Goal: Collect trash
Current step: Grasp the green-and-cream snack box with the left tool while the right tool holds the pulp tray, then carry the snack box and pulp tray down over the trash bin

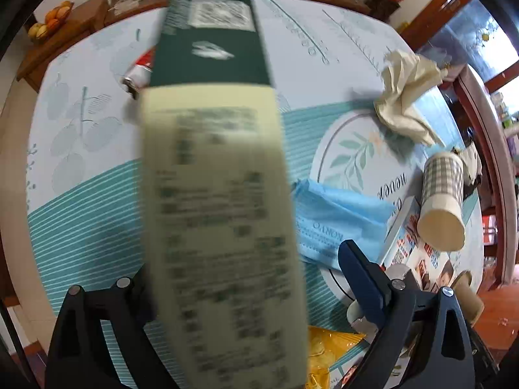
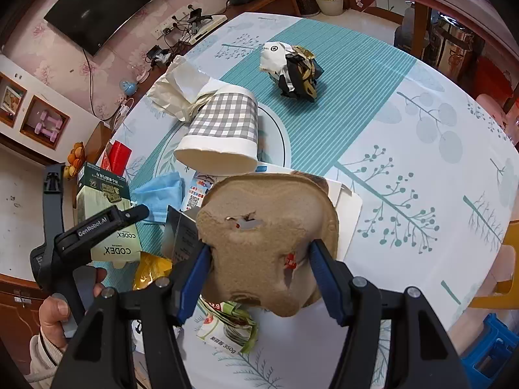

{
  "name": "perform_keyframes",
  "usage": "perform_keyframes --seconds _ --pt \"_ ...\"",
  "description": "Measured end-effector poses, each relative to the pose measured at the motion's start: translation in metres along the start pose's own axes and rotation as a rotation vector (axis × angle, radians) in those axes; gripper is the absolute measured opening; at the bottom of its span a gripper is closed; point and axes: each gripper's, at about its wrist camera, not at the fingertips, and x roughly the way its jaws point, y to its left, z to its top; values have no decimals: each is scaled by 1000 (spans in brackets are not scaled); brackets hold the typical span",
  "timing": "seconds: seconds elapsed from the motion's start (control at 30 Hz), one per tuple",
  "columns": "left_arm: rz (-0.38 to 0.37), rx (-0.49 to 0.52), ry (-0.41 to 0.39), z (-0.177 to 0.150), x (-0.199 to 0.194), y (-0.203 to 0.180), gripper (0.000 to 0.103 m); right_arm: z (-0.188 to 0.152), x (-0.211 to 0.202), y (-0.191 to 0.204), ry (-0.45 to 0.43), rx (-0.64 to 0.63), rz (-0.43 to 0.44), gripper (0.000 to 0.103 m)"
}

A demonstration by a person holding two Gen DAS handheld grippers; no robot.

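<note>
The right hand-held gripper (image 2: pixel 259 275) is clenching a brown moulded-pulp tray (image 2: pixel 269 236) above the near edge of the worktop (image 2: pixel 421 136). The left hand-held gripper (image 1: pixel 240 278) is standing released, its jaws wide around a green-and-cream carton (image 1: pixel 220 194), apparently without pressing it. Collecting is under way; next comes carrying each piece clear. A checked paper cup (image 2: pixel 223 129), blue mask (image 2: pixel 159 191) and crumpled wrapper (image 2: pixel 292 68) are crowding the centre.
</note>
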Motion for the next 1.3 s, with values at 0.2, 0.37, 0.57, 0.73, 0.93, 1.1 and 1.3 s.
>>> perform_keyframes --seconds 0.2,0.37,0.57,0.73,0.93,1.1,1.3 --pt "28 -32 -55 -3 -19 8 75 -1 1 4 6 -12 11 63" --pt "55 -69 -81 -17 -41 15 28 -1 0 10 9 -33 29 63" --pt "66 -51 -173 -29 -69 1 26 -3 -7 16 5 -72 56 63" --pt "11 -46 -274 -40 -118 -10 26 -5 -29 18 -16 -110 93 63" --pt "-28 -44 -361 -80 -182 -33 26 -10 -70 11 -50 -173 148 63" --pt "-35 -40 -396 -132 -218 -63 26 -21 -100 -8 -57 -231 211 63" --pt "-9 -72 -401 -205 -233 -112 26 -41 -124 -52 -30 -305 280 63"
